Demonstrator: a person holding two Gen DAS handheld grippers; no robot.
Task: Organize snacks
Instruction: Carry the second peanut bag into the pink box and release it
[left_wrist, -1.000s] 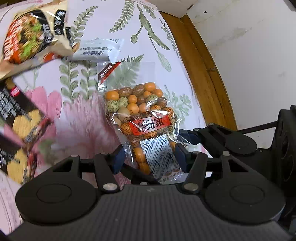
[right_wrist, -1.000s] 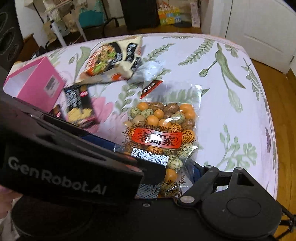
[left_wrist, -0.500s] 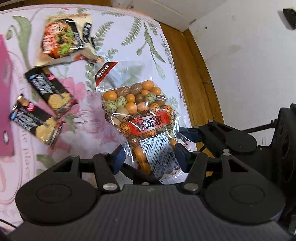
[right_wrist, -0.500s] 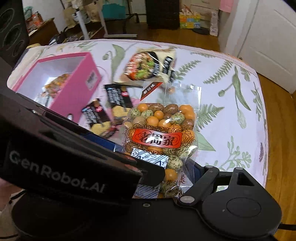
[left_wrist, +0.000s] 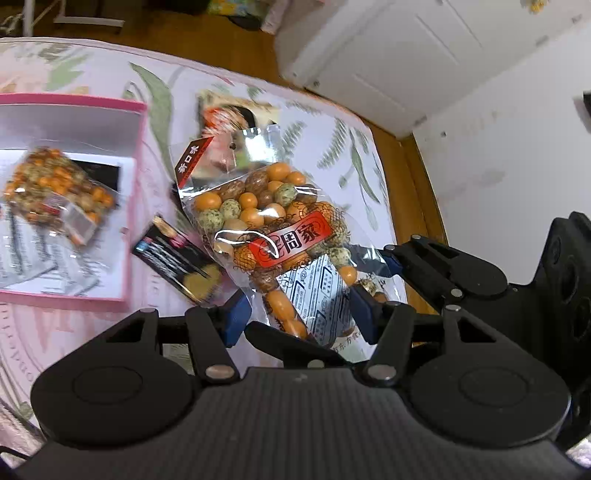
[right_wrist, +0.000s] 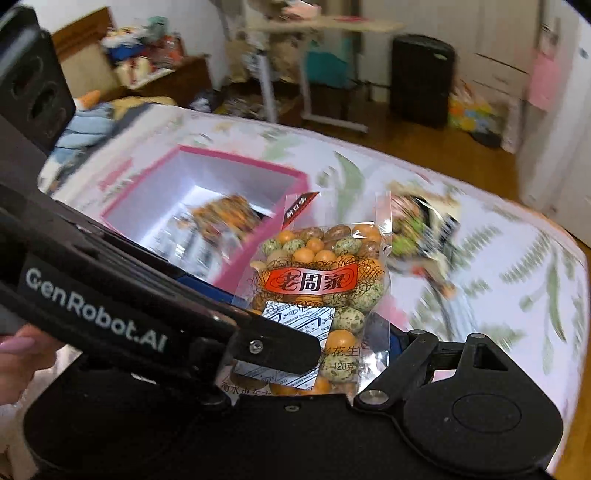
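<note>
I hold clear plastic bag of orange and speckled coated peanuts (left_wrist: 273, 236) aloft beside open pink cardboard box (left_wrist: 135, 206), left gripper (left_wrist: 299, 314) and right gripper (right_wrist: 351, 354) both pinching its bottom end. Matching peanut bag (left_wrist: 55, 192) already inside box. Black cracker packet (left_wrist: 177, 262) just beside box and noodle packet (right_wrist: 417, 229) beyond it still on floral tablecloth (left_wrist: 332, 147).

white door (left_wrist: 402, 55); wooden floor (right_wrist: 424, 144); black bin (right_wrist: 421, 79); floral cloth (left_wrist: 332, 147)

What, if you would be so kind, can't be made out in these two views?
- Left wrist view: the nut bag's bottom edge, hidden behind the left claw.
- Right wrist view: whether the right claw presses the bag, because the left claw's body covers one side.
- Both views: the noodle packet's print, motion-blurred.
- Left wrist view: the pink box's left part, cut off by the edge.
</note>
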